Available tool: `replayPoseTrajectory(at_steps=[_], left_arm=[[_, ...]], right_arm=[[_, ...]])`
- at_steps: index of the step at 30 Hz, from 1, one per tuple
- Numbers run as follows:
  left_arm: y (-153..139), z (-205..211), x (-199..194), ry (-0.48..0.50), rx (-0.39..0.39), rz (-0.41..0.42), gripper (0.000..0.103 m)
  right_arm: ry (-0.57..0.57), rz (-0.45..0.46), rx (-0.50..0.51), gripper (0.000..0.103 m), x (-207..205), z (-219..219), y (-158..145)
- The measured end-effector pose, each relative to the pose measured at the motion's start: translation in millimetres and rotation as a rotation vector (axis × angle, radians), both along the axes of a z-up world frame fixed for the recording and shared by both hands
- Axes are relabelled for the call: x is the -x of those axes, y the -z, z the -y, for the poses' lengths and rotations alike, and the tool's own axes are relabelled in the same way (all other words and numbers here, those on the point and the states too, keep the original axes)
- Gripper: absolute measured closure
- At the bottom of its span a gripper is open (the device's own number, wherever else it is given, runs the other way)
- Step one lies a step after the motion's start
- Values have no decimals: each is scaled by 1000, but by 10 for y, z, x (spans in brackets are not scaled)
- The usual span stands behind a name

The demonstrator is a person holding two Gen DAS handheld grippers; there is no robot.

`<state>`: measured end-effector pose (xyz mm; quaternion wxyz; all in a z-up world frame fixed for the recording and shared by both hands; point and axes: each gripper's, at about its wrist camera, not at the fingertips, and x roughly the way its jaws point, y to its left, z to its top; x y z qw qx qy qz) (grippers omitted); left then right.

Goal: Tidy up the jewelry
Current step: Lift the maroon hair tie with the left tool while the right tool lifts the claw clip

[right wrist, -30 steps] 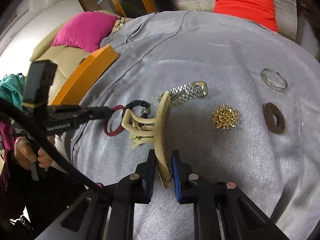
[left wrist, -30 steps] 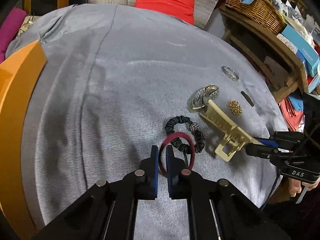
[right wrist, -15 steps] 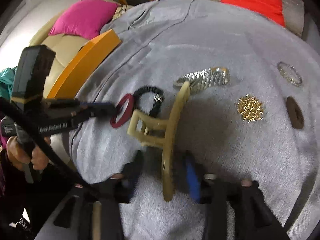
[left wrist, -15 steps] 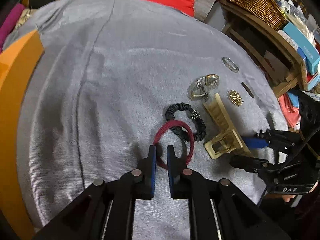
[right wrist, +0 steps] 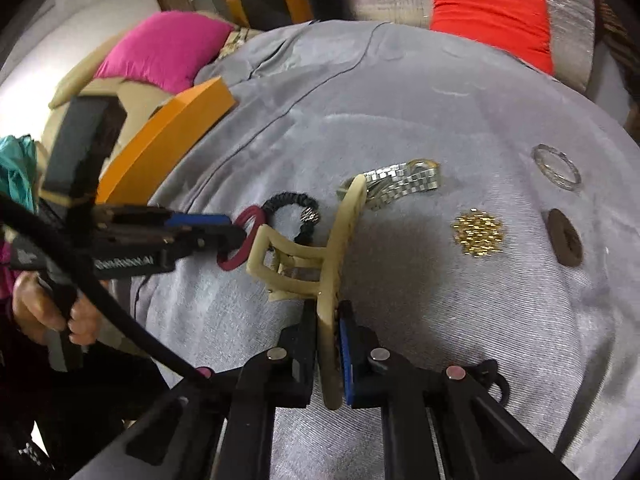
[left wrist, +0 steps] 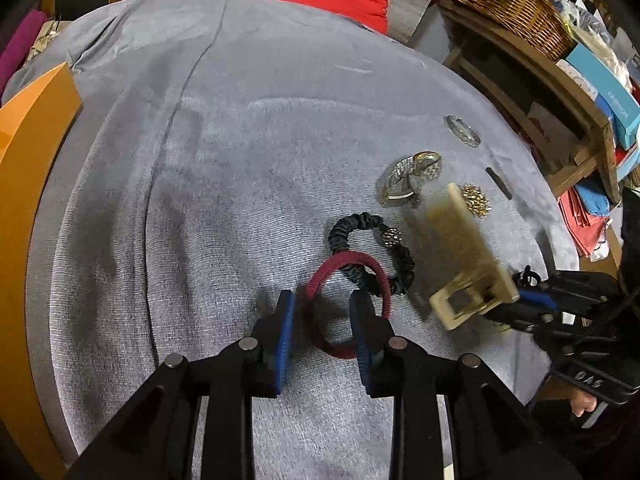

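My left gripper [left wrist: 322, 303] is open, its fingers straddling the near edge of a maroon hair tie [left wrist: 347, 300] that lies on the grey cloth, overlapping a black scrunchie [left wrist: 370, 249] with a sparkly bead. My right gripper [right wrist: 329, 316] is shut on a beige claw hair clip [right wrist: 320, 248] and holds it above the cloth; it also shows in the left wrist view [left wrist: 466, 256], blurred. A silver watch [right wrist: 404, 182], a gold spiky brooch [right wrist: 478, 232], a clear bangle [right wrist: 556, 167] and a brown hair ring [right wrist: 564, 243] lie beyond.
An orange tray edge [left wrist: 28, 152] curves along the left of the grey cloth [left wrist: 240, 160]. A wooden shelf with a wicker basket [left wrist: 516, 4] stands at the right. A red cushion [right wrist: 492, 14] and a pink cushion [right wrist: 164, 48] lie behind.
My left gripper has opened around the maroon hair tie it was shut on. My right gripper closed again on the claw clip and lifted it off the cloth.
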<state>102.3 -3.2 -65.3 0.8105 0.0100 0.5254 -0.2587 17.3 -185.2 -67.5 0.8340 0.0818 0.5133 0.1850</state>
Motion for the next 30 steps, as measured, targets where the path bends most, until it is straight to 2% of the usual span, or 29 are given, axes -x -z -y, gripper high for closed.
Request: replayPoseTrajectory(at_steps=[4, 7, 10, 15, 21, 23, 26, 27, 28, 30], left_arm=[[21, 35, -34, 0, 8, 7, 75], [30, 107, -33, 22, 3, 22, 89], [27, 158, -9, 35, -2, 38, 94], [-39, 166, 23, 15, -16, 82, 97], [-220, 95, 129, -2, -44, 182, 97], [-214, 77, 106, 3, -44, 175, 97], [-164, 52, 73, 25, -23, 115, 97], [-155, 51, 78, 34, -20, 102, 96], [-140, 55, 78, 41, -21, 89, 91], [-127, 73, 93, 47, -21, 82, 71]], right_arm=[[53, -5, -16, 91, 29, 134, -36], [93, -22, -29, 91, 19, 218, -29], [113, -22, -36, 91, 21, 257, -42], [123, -8, -44, 91, 30, 264, -77], [151, 0, -49, 91, 14, 292, -98], [159, -10, -53, 91, -1, 300, -84], [163, -22, -45, 91, -25, 281, -57], [162, -22, -43, 91, -24, 278, -56], [163, -21, -44, 91, -25, 277, -57], [166, -20, -46, 91, -23, 289, -61]])
